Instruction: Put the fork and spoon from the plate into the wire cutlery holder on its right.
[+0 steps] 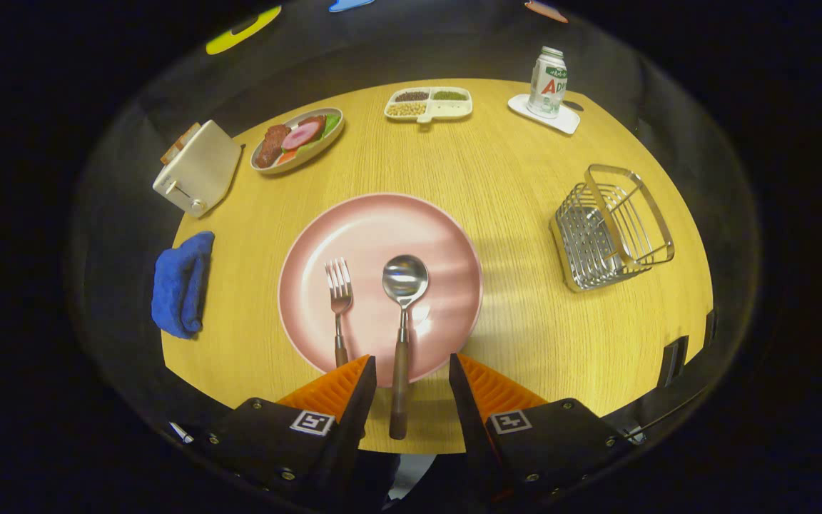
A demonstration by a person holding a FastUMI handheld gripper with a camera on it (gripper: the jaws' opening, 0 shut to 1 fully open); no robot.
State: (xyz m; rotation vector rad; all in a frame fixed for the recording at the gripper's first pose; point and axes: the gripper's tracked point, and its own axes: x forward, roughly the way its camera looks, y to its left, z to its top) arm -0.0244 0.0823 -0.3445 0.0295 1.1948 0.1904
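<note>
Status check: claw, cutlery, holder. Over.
Claw open, spoon handle between its fingers, untouched. Fork beside it on pink plate. Wire cutlery holder empty, path clear.

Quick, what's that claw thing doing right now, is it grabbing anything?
Hand-held gripper: open, holding nothing; the spoon handle lies between its fingers, untouched.

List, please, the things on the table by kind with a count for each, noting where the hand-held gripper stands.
Cutlery: 2, fork and spoon
Dishes and trays: 4, pink plate, food plate, divided tray, coaster tray
Wire cutlery holder: 1
Toaster: 1
Can: 1
Blue cloth: 1
Total: 10
Hand-held gripper: open, spoon handle between its fingers.
</note>
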